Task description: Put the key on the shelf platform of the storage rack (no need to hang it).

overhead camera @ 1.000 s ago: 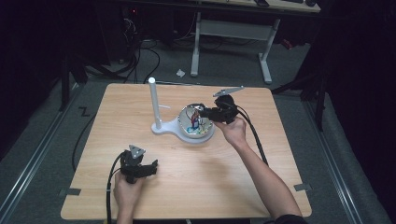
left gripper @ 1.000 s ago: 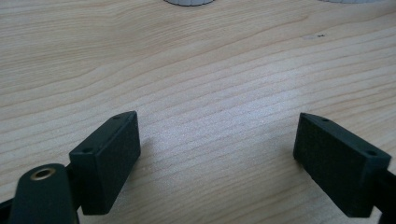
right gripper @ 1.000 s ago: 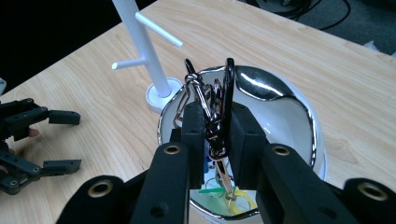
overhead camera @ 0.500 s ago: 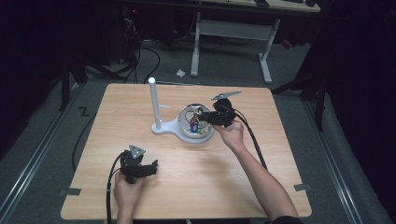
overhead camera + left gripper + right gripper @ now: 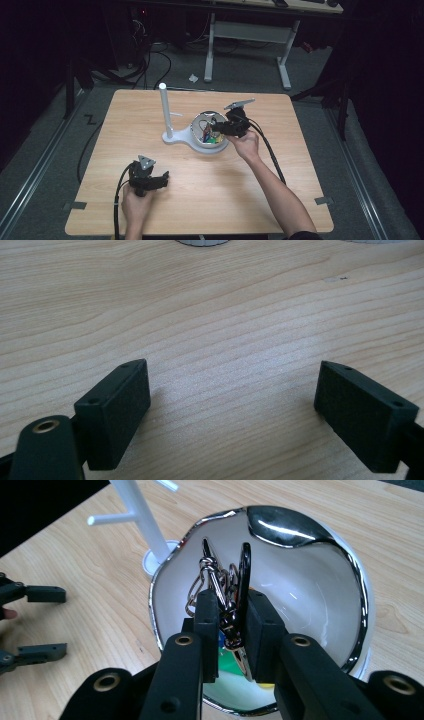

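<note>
A chrome-rimmed white bowl [image 5: 199, 119] [image 5: 361, 585] sits mid-table, joined to a white stand with an upright post [image 5: 164, 107] [image 5: 141, 522]. My right gripper [image 5: 220, 129] [image 5: 231, 600] hangs over the bowl, shut on a bunch of metal carabiners and rings [image 5: 214, 575] that sticks up between its jaws. Green, blue and yellow pieces [image 5: 231, 674] lie in the bowl under the jaws. My left gripper [image 5: 163, 179] [image 5: 232, 395] rests low over bare wood near the front left, open and holding nothing. Far off in the right gripper view, the left gripper [image 5: 36, 623] also stands open.
The wooden table [image 5: 280, 165] has bare surface around the stand. A short side peg [image 5: 107, 518] juts from the post. Beyond the far table edge are dark floor, cables and a white desk frame [image 5: 247, 32].
The right gripper has shifted slightly down and toward the bowl with the bunch still between its jaws. The left gripper has stayed where it was.
</note>
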A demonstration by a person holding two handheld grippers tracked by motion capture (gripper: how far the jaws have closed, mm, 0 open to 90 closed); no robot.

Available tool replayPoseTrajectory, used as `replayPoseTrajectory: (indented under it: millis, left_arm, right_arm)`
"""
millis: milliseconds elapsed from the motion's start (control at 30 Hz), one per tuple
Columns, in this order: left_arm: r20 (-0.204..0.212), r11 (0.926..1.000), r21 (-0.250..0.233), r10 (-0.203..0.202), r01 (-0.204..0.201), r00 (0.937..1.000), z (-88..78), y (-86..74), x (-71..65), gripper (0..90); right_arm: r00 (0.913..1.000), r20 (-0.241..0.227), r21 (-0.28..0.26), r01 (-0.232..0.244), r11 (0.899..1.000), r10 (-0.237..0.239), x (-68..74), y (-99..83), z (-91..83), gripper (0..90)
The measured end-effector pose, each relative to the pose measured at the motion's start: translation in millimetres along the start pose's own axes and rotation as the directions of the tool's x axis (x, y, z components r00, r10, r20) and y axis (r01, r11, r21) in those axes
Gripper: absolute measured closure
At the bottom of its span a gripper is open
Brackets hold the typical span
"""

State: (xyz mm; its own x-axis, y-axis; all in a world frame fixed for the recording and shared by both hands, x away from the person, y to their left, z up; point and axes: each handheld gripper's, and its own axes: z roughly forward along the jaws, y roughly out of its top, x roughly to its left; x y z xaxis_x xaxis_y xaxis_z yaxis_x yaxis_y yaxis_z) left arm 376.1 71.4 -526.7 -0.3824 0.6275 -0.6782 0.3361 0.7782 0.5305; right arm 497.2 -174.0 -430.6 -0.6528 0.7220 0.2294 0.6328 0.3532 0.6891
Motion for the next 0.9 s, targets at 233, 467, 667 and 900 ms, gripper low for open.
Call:
replayPoseTrajectory:
  millis: [233,467,667,900]
  left_arm:
    - [-0.001,1.0000,-0.002,0.004,-0.004,1.0000,0.1,0.1,0.3,15.2]
    - [-0.003,1.0000,-0.003,-0.002,0.002,1.0000,0.2,0.0,-0.1,15.2]
    - [0.000,1.0000,-0.004,0.001,-0.001,1.0000,0.3,0.0,0.1,15.1]
    - [0.000,1.0000,-0.005,0.002,-0.002,1.0000,0.3,0.0,0.1,15.1]
  right_arm:
    - [0.9989,0.047,0.012,0.011,1.000,-0.011,-1.6,-4.1,4.9,78.2]
    - [0.9977,0.068,0.001,-0.004,1.000,0.004,-6.7,-8.0,4.9,76.9]
    - [0.9959,0.090,-0.015,0.001,1.000,0.001,-6.9,-6.8,-1.9,71.7]
    - [0.9935,0.113,-0.036,0.008,0.999,-0.004,-7.6,-8.9,-9.8,60.6]
